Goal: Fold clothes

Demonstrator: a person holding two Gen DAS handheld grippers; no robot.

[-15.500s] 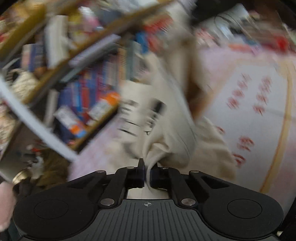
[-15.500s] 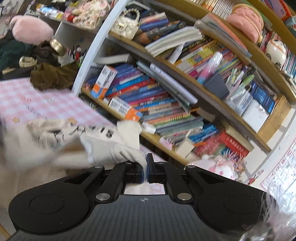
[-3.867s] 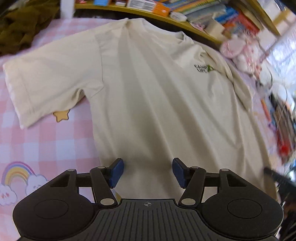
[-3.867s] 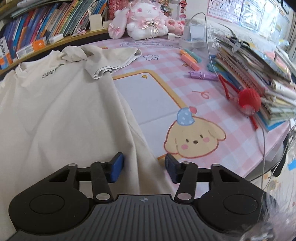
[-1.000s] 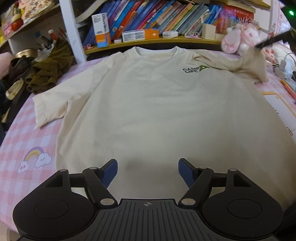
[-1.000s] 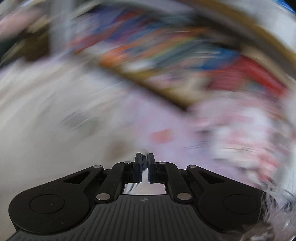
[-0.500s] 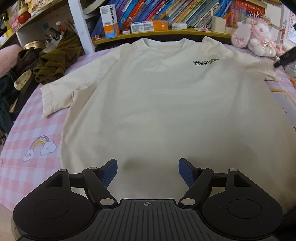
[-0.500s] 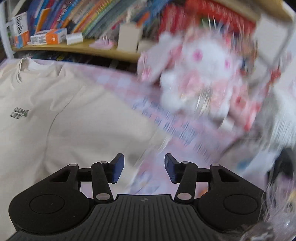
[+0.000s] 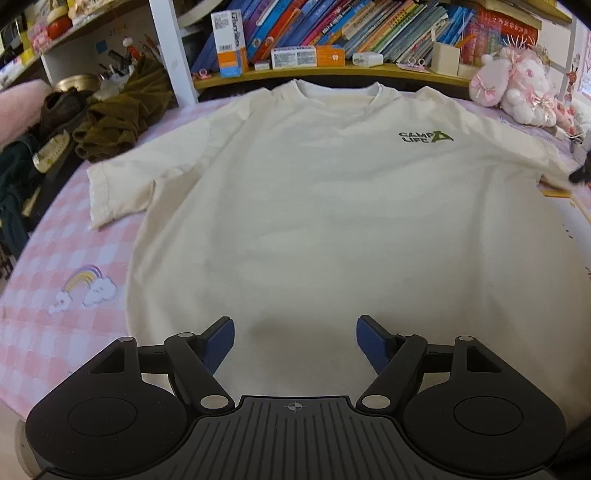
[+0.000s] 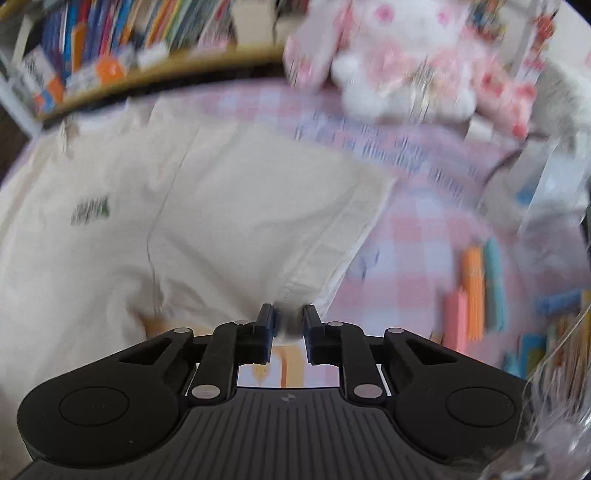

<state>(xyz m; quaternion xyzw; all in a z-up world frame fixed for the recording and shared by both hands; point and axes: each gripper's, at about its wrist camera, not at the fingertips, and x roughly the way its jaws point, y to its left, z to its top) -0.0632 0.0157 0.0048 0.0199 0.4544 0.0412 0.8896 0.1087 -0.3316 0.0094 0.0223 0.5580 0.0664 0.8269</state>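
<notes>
Nearest in the left wrist view, the left claw (image 9: 295,341) stands wide, its blue pads (image 9: 219,345) apart over the bottom hem of the cream T-shirt (image 9: 314,221) with nothing caught between them. The shirt lies face up and spread flat on the pink checked tabletop (image 9: 44,295), a rainbow-and-cloud print (image 9: 85,290) just beside its left edge. Farther up, one short sleeve (image 9: 118,192) reaches out toward a heap of olive-brown cloth (image 9: 118,114), and a green "CAMP LIFE" logo (image 9: 424,137) sits on the chest below the round collar. In the blurred right wrist view, the right claw (image 10: 289,325) is narrow and closing — the corner of the other sleeve (image 10: 295,236) sits between its pads, though whether they already press the cloth cannot be told. To the right of that sleeve lie orange and teal markers (image 10: 480,288) on the checked cover. Beyond the shirt's collar runs a wooden shelf of books (image 9: 332,33) — at its right end sits a pink-and-white plush toy (image 9: 517,85).
</notes>
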